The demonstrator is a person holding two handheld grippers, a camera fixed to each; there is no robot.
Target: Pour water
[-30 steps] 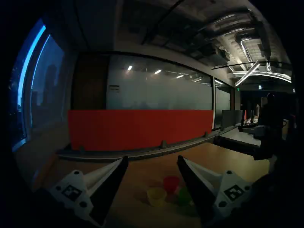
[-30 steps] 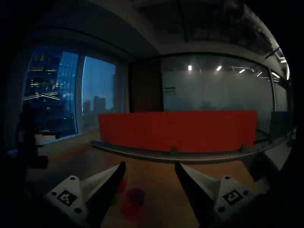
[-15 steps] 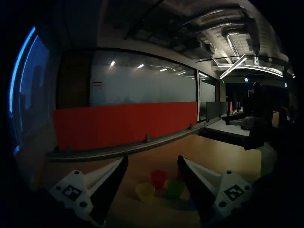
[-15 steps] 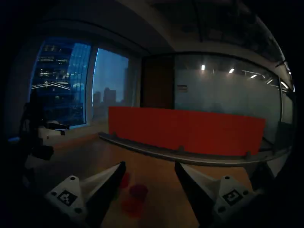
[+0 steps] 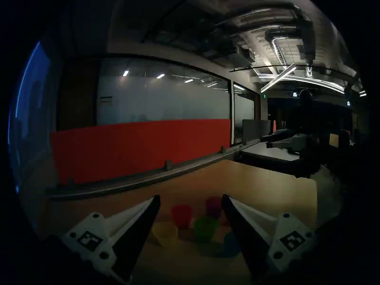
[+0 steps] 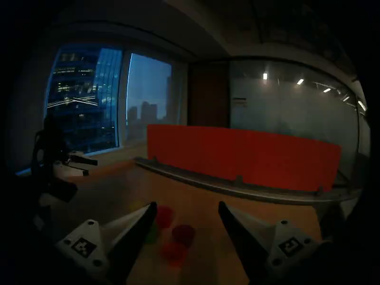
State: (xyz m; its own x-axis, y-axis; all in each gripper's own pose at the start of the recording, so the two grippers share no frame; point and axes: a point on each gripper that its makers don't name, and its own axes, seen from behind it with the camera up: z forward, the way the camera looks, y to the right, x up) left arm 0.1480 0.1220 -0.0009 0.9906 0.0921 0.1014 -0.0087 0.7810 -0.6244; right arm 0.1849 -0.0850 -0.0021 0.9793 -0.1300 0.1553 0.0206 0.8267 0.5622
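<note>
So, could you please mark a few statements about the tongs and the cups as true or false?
1. The left tongs are open with nothing between their fingers. True.
2. The right tongs are clamped on something. False: they are open, and the red cup ahead of them stands free on the table.
3. A green cup and a yellow cup stand on the table ahead of the left tongs. True.
4. The partition along the far edge of the table is blue. False: the partition is red.
</note>
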